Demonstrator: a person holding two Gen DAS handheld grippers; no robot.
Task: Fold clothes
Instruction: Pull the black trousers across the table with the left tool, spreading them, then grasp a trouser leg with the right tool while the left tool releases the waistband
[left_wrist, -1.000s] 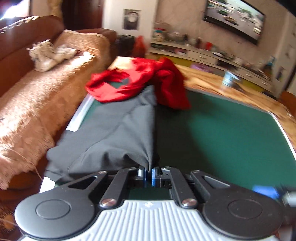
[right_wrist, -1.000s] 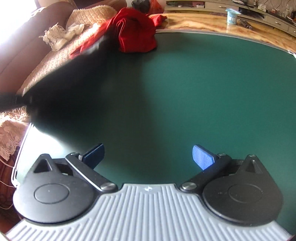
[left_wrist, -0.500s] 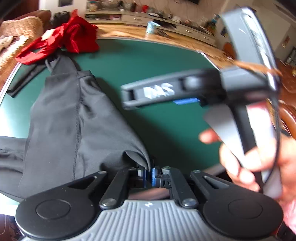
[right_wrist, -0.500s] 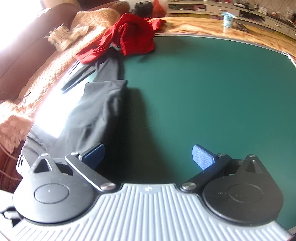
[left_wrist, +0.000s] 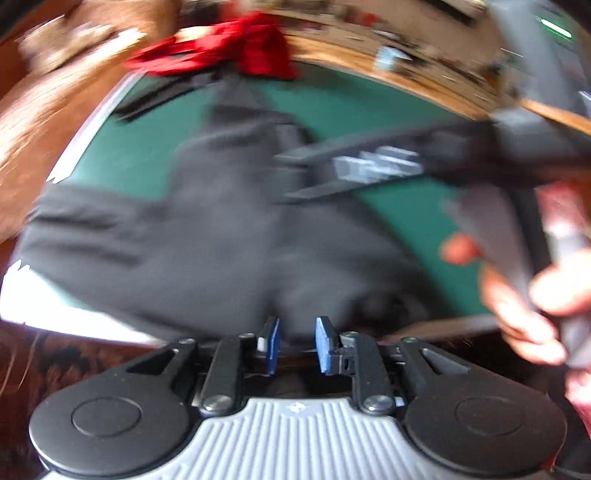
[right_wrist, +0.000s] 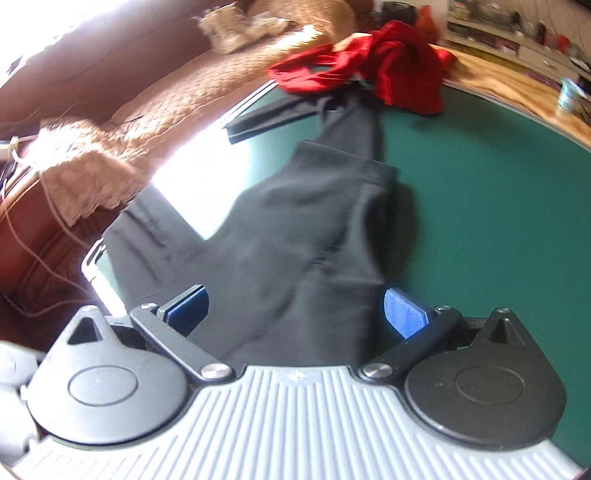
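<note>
A dark garment (right_wrist: 295, 229) lies rumpled across the lower left of the green tabletop (right_wrist: 498, 206), a red garment (right_wrist: 376, 70) bunched at its far edge. The left hand-held gripper (left_wrist: 295, 343) is opening, cloth between its blue pads. The right hand-held gripper (right_wrist: 295, 312) hangs spread wide over the dark fabric.

Black garment (right_wrist: 295, 236) spread rumpled on green tabletop, red garment (right_wrist: 388, 70) bunched beyond
</note>
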